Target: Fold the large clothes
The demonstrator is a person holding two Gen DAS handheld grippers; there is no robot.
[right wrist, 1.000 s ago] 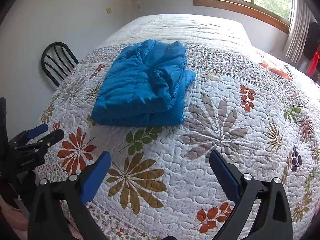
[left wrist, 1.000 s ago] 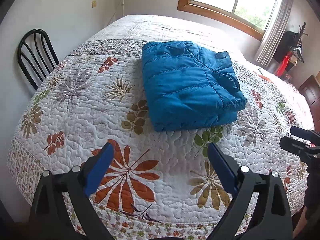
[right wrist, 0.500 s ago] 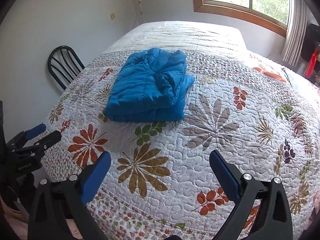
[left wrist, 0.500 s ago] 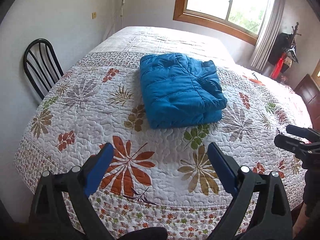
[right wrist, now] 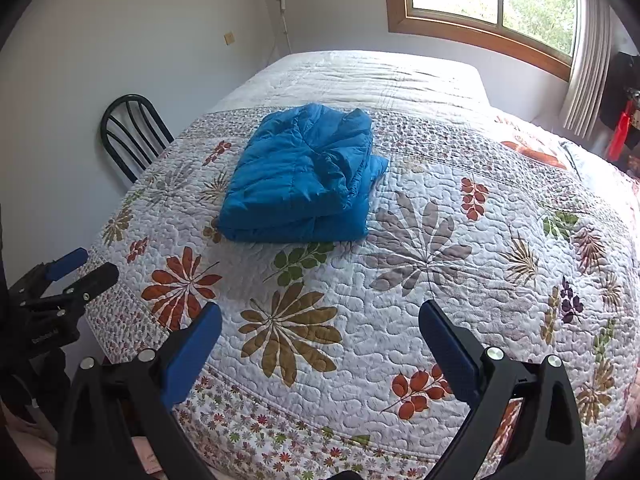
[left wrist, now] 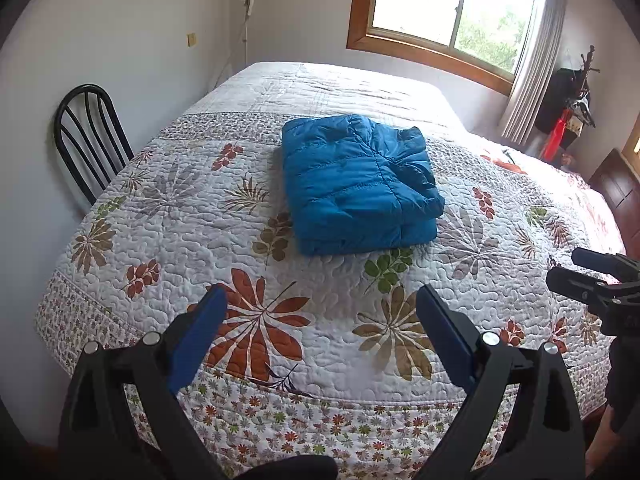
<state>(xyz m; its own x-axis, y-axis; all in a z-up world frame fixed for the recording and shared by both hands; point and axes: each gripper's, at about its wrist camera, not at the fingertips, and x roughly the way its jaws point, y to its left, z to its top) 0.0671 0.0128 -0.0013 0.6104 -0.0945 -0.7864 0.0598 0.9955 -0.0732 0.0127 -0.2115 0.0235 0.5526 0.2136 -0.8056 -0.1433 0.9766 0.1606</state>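
1. Blue puffer jacket (left wrist: 358, 184) is lying folded into a thick, roughly square bundle on the bed quilt (left wrist: 256, 240), its layers stacked and the top one rumpled on the window side. The right wrist view is showing the same jacket (right wrist: 300, 176), fold edge facing the foot of the bed.
2. Landmark for all positions: the jacket. It is sitting about mid-bed, just past the band of large leaf prints, with a green leaf print touching its near edge.
3. Left gripper (left wrist: 320, 332) is hanging over the foot end of the quilt, well short of the jacket, jaws spread wide, nothing between the blue pads. Nothing is touching cloth.
4. Right gripper (right wrist: 320, 340) is likewise hovering at the foot end, nearer than the jacket and off to its right, jaws released and empty.
5. Each camera is catching the other tool: the right gripper is showing at the right edge of the left wrist view, the left gripper at the left edge of the right wrist view; both well apart from the jacket.
6. Black metal chair (left wrist: 90, 136) is standing left of the jacket, against the wall beside the bed.
7. Wood-framed window (left wrist: 452, 20) is sitting beyond the jacket, with a curtain (left wrist: 532, 68) hanging at its right side.
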